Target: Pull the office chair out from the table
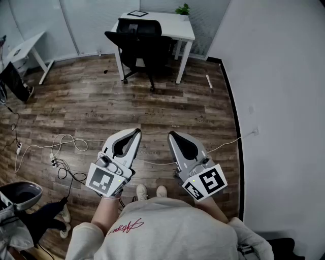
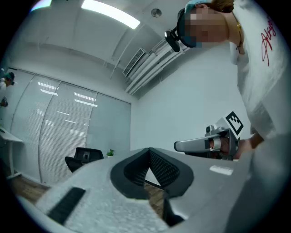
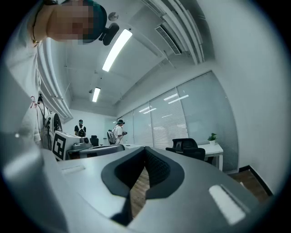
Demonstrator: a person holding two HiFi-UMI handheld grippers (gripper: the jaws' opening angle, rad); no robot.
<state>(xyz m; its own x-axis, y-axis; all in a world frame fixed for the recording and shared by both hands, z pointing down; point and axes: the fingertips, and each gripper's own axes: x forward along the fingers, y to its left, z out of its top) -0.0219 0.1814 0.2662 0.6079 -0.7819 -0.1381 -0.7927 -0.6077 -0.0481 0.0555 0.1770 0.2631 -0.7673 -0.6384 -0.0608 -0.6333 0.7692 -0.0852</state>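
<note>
Grey moulded plastic forms the left gripper (image 1: 136,131) and the right gripper (image 1: 171,134); each carries black ribbed pads that taper to a wedge, and each has its jaws closed tip to tip with nothing between them. Beyond them lies a brown wood-plank floor (image 1: 101,106), with thin white cables (image 1: 66,147) looped across it at the left. At the far end of the room, well apart from both grippers, the black office chair (image 1: 142,43) stands pushed in against the white rectangular table (image 1: 177,28), its seat under the top, and a small green plant (image 1: 183,9) sits on the table's far corner.
</note>
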